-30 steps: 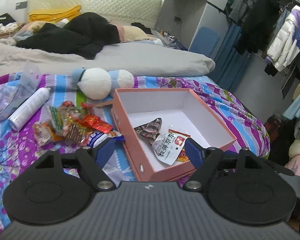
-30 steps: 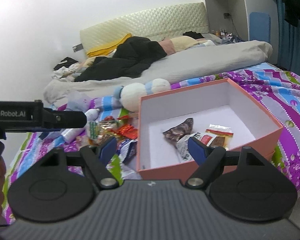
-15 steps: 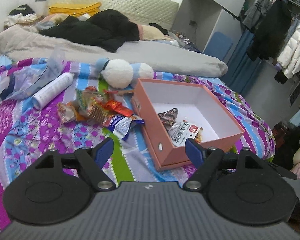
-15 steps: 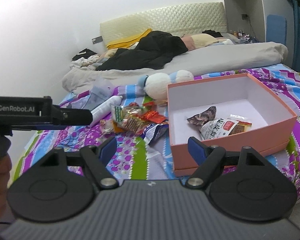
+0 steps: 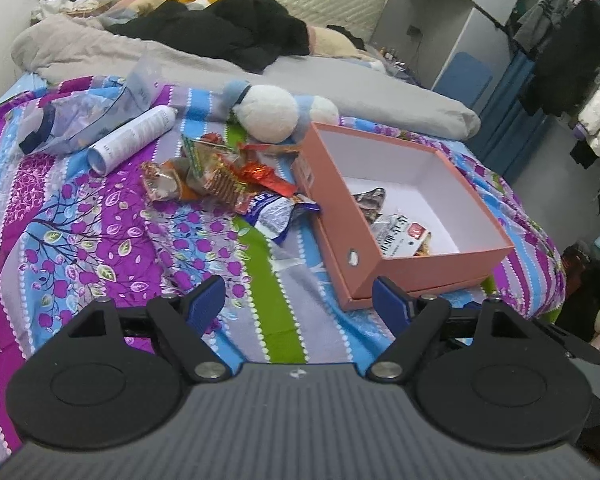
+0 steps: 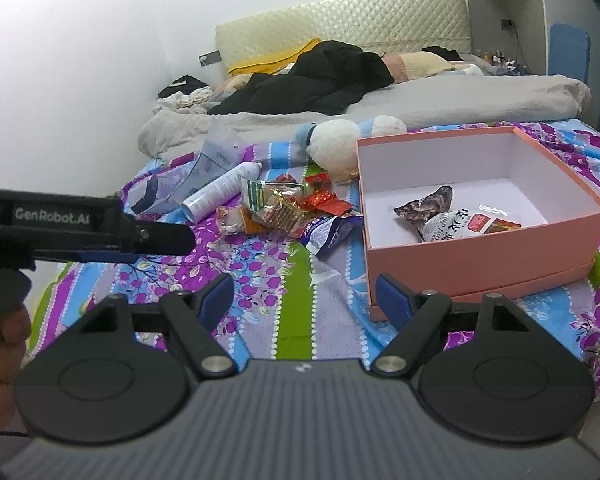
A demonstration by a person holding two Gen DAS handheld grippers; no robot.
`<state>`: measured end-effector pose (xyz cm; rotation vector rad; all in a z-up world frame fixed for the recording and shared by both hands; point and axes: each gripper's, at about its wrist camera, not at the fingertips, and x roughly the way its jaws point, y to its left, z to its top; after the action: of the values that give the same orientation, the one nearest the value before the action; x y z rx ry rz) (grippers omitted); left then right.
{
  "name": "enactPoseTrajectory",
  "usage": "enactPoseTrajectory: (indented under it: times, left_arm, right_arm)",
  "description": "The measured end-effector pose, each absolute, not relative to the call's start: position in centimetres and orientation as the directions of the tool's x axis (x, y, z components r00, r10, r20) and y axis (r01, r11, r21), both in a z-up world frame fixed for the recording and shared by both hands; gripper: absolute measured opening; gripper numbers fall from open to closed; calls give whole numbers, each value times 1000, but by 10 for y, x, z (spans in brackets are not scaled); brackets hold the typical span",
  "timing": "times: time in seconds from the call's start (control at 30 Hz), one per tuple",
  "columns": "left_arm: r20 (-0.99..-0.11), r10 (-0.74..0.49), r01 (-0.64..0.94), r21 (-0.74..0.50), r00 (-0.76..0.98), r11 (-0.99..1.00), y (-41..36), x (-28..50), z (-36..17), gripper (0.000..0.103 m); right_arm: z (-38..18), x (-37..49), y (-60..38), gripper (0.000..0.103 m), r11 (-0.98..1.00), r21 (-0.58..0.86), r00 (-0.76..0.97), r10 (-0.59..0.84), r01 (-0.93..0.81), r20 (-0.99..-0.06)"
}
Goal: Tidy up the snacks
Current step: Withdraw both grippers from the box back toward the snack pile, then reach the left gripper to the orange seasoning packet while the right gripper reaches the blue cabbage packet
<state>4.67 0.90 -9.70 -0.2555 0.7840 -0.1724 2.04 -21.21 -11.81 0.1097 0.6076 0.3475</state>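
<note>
Beyond the wide, empty left hand-held gripper [image 5: 298, 298], jaws opening, snack pile [image 5: 228, 184] beside pink box [image 5: 352, 216]

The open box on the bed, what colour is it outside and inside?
The box is salmon pink outside and white inside, clearest in the right wrist view.

Snack pile [image 5: 236, 184] lies left of box [image 5: 364, 256].

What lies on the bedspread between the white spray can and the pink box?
A loose heap of snack packets lies between spray can and pink box, clearest in the left wrist view.
</note>
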Motion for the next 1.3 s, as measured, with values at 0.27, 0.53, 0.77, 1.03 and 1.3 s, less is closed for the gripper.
enactPoseTrajectory:
  times: [0.27, 0.53, 0.77, 1.03, 1.3]
  left_arm:
    - [-696, -220, 21, -283, 684, 959, 25, 77, -114, 85]
    - [-721, -171, -36, -263, 672, 964, 53, 123, -142, 85]
    - [-752, -133, -100, -256, 646, 961, 90, 174, -173, 85]
    - [-770, -119, -116, -244, 627, 963, 117, 240, -215, 85]
    - [-800, -83, -109, -182, 594, 977, 133, 299, -253, 85]
  right_arm:
    - [-130, 37, -196, 79, 935, 177, 748, 353, -308, -562]
    - [-141, 64, -172, 73, 928, 142, 734, 359, -343, -576]
    - [-156, 101, -143, 72, 921, 103, 723, 360, -375, -589]
    - [-189, 146, -120, 67, 944, 129, 740, 318, -302, -593]
    - [-229, 184, -104, 60, 975, 129, 741, 222, -181, -634]
